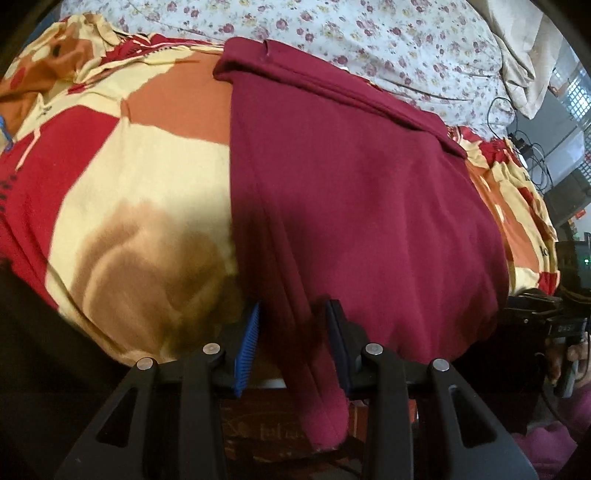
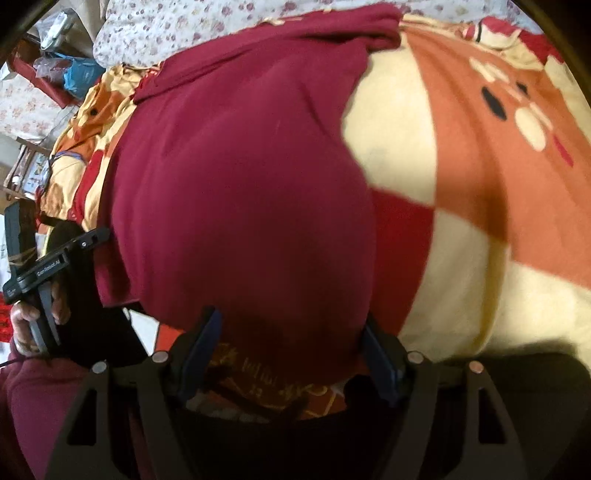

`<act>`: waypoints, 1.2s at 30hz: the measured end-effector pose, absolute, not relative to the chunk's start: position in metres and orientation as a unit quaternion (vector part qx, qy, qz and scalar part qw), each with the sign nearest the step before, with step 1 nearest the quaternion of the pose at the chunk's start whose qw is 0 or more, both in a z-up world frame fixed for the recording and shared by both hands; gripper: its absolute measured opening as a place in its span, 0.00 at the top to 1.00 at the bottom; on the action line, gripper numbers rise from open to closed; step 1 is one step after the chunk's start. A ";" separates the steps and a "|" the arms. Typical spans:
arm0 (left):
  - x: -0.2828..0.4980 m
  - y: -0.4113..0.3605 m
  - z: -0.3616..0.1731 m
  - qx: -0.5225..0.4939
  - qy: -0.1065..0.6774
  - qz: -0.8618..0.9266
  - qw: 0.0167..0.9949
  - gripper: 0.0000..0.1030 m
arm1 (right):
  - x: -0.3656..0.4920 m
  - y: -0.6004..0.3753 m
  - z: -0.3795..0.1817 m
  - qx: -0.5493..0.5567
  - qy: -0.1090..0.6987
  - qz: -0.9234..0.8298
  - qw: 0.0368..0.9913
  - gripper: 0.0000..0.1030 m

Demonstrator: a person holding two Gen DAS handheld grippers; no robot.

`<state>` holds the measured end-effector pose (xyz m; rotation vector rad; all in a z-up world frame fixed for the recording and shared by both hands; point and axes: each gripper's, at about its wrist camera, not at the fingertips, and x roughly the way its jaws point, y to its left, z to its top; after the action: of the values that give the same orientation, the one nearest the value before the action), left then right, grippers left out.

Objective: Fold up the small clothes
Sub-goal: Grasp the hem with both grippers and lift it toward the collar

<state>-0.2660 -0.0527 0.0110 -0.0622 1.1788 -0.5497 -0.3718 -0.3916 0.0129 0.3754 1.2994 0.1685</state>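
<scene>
Maroon garment (image 1: 354,192) lies spread over a bed's patterned blanket (image 1: 122,192) of red, cream and orange patches, its near edge drooping over the bedside. On the left, the left gripper (image 1: 293,343) stands partly open, a hanging fold of the maroon cloth between its blue pads; whether they pinch it I cannot tell. On the right, the right gripper (image 2: 291,350) has jaws set wide, straddling the garment's near edge without pressing it. A flowered sheet (image 1: 369,33) lies beyond.
</scene>
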 end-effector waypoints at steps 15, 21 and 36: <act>-0.275 -0.054 -0.006 -0.023 0.598 -0.272 0.753 0.79 | -0.385 -0.378 -0.001 0.166 0.599 0.091 0.778 0.47; -0.278 -0.045 0.009 -0.014 0.593 -0.294 0.750 1.00 | -0.394 -0.379 0.020 0.160 0.570 0.107 0.799 0.88; -0.267 0.007 0.118 -0.106 0.468 -0.352 0.804 1.00 | -0.416 -0.407 0.102 0.326 0.397 0.215 0.830 0.91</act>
<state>-0.2672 0.0073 0.1178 -0.2269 1.0025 -0.7544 -0.4156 -0.4066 0.1016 0.6916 0.8430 0.4568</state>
